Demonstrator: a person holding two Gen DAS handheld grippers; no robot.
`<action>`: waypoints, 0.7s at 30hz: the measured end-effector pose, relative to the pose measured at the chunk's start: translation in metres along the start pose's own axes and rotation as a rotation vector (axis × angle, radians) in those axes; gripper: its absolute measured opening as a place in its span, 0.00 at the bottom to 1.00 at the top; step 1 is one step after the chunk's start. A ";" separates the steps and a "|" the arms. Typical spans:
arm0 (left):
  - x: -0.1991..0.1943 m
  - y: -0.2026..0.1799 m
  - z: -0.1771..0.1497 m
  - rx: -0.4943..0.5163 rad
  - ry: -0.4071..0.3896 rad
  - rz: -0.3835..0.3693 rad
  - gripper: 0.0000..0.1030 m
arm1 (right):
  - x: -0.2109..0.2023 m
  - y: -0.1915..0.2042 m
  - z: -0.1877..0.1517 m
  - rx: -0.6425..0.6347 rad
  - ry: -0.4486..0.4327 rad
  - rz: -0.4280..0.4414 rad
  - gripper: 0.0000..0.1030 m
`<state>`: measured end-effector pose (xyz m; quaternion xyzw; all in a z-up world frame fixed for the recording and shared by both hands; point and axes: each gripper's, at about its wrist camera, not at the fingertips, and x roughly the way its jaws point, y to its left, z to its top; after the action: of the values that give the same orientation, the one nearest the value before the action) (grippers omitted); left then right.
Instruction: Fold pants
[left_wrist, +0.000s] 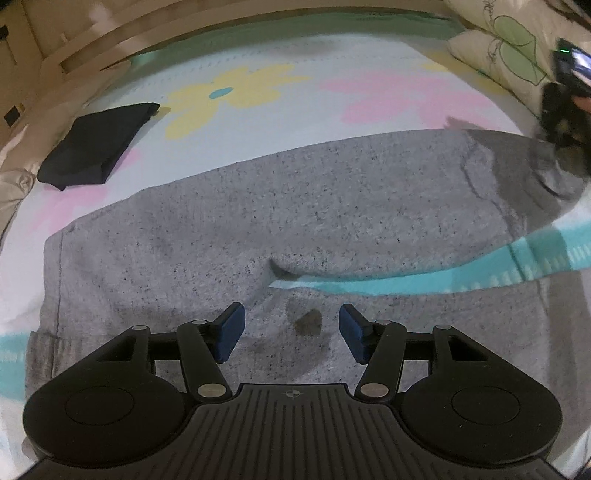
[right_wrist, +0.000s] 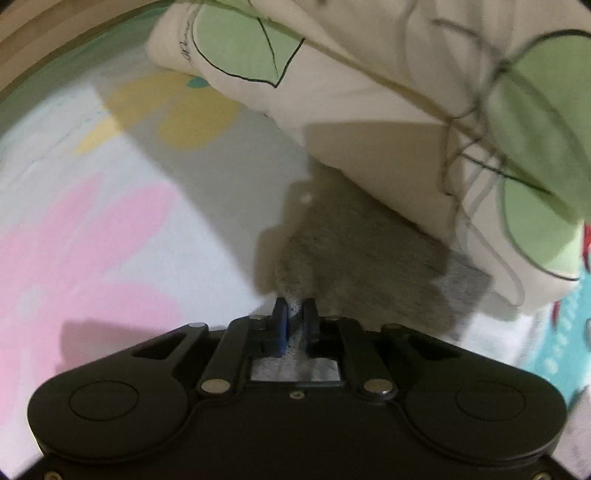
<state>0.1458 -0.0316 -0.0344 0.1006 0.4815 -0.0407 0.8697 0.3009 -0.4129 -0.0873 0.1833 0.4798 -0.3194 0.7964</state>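
Spread on the floral bedsheet (left_wrist: 258, 122), grey pants (left_wrist: 295, 206): right gripper (right_wrist: 295, 314) pinches a leg end; close the spread left gripper (left_wrist: 291, 328) on fabric, then fold evenly.

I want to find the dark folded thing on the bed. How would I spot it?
Start at the bed sheet with big flowers. Find the yellow flower, then look just left of it, near the sheet's edge. There lies the folded dark cloth: small, flat and almost black, lying apart from the wide grey pants spread out nearer the camera.
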 end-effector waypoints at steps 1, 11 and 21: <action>0.000 0.000 0.001 -0.005 0.002 -0.005 0.54 | -0.009 -0.007 -0.006 -0.017 -0.006 0.005 0.10; 0.011 0.005 0.042 -0.081 0.015 -0.083 0.54 | -0.074 -0.091 -0.080 -0.067 0.061 0.149 0.10; 0.081 0.014 0.098 -0.234 0.061 -0.110 0.54 | -0.058 -0.111 -0.117 -0.024 0.111 0.179 0.11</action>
<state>0.2728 -0.0366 -0.0498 -0.0269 0.5139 -0.0289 0.8570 0.1300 -0.4042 -0.0903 0.2332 0.5085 -0.2306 0.7962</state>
